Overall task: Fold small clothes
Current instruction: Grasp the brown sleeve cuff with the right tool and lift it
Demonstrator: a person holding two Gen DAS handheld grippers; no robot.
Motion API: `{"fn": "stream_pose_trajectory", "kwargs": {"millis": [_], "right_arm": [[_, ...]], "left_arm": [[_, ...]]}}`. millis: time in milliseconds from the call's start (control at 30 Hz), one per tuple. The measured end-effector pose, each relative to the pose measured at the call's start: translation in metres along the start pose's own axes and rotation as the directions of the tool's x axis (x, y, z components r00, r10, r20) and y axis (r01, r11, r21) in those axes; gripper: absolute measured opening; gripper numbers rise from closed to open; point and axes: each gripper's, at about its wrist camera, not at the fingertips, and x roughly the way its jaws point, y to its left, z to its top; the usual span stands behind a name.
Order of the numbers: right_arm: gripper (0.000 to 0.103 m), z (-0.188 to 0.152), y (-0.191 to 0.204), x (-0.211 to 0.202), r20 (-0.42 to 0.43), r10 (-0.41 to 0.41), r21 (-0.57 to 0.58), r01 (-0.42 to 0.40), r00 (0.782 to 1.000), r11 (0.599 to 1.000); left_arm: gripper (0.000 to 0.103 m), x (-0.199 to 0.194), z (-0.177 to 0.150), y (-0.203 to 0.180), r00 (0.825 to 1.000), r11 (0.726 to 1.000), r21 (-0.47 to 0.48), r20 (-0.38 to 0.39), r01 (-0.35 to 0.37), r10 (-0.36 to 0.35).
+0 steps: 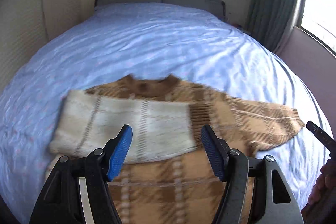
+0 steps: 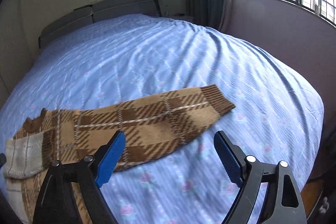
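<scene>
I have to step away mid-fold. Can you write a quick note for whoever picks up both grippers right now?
Left gripper: open, nothing held, hanging over the sweater.
Right gripper: open, nothing held, over the bedspread next to the right sleeve.
The sweater lies flat on the bed, collar toward the headboard.
Done: left sleeve folded across the chest, pale inside showing.
Left: fold the right sleeve, which lies stretched out to the side, across too, then fold the body.

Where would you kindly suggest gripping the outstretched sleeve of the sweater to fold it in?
Probably at the ribbed cuff, with the right gripper coming from the near edge. The sleeve lies flat on the bedspread, its free end farthest from the body.
</scene>
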Motion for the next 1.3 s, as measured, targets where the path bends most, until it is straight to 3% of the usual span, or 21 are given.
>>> {"fn": "stream_pose_trajectory", "kwargs": {"millis": [100, 267, 533, 600, 767, 833, 867, 900, 1100, 1300], "right_arm": [[0.075, 0.011, -0.045, 0.018, -0.019, 0.020, 0.099, -0.018, 1.000, 0.995], [0.063, 0.013, -0.097, 0.058, -0.084, 0.137, 0.285, -0.108, 0.987, 0.952], [0.045, 0.008, -0.119, 0.109, -0.133, 0.213, 0.402, -0.144, 0.968, 0.904], [0.038, 0.009, -0.118, 0.119, -0.146, 0.217, 0.412, -0.140, 0.965, 0.900], [0.035, 0.013, -0.116, 0.135, -0.139, 0.242, 0.421, -0.165, 0.960, 0.892], [0.025, 0.015, -0.119, 0.138, -0.129, 0.262, 0.441, -0.181, 0.957, 0.879], [0.014, 0.017, -0.121, 0.138, -0.117, 0.277, 0.453, -0.196, 0.954, 0.869], [0.012, 0.019, -0.121, 0.136, -0.105, 0.284, 0.460, -0.207, 0.953, 0.864], [0.011, 0.037, -0.096, 0.091, -0.016, 0.234, 0.344, -0.214, 0.972, 0.914], [0.011, 0.065, -0.023, 0.027, 0.106, 0.256, 0.182, -0.271, 0.961, 0.945]], "left_arm": [[0.068, 0.006, 0.012, -0.054, 0.999, 0.997, 0.076, 0.031, 0.017, -0.019], [0.068, 0.020, 0.021, -0.116, 0.998, 0.991, 0.121, 0.037, 0.055, -0.060], [0.068, 0.052, 0.016, -0.153, 0.999, 0.989, 0.138, -0.017, 0.044, -0.042], [0.068, 0.057, 0.015, -0.154, 0.999, 0.990, 0.138, -0.026, 0.034, -0.031], [0.068, 0.064, 0.015, -0.148, 0.999, 0.992, 0.123, -0.040, 0.017, -0.012], [0.068, 0.064, 0.014, -0.142, 0.999, 0.993, 0.119, -0.044, 0.010, -0.005], [0.068, 0.064, 0.014, -0.139, 0.999, 0.993, 0.119, -0.044, 0.009, -0.003], [0.068, 0.063, 0.014, -0.136, 0.999, 0.993, 0.117, -0.043, 0.007, -0.002], [0.068, 0.045, 0.021, -0.100, 1.000, 0.998, 0.067, -0.027, -0.006, 0.008], [0.068, 0.010, 0.035, -0.038, 0.999, 0.999, 0.019, 0.030, -0.045, 0.044]]}}
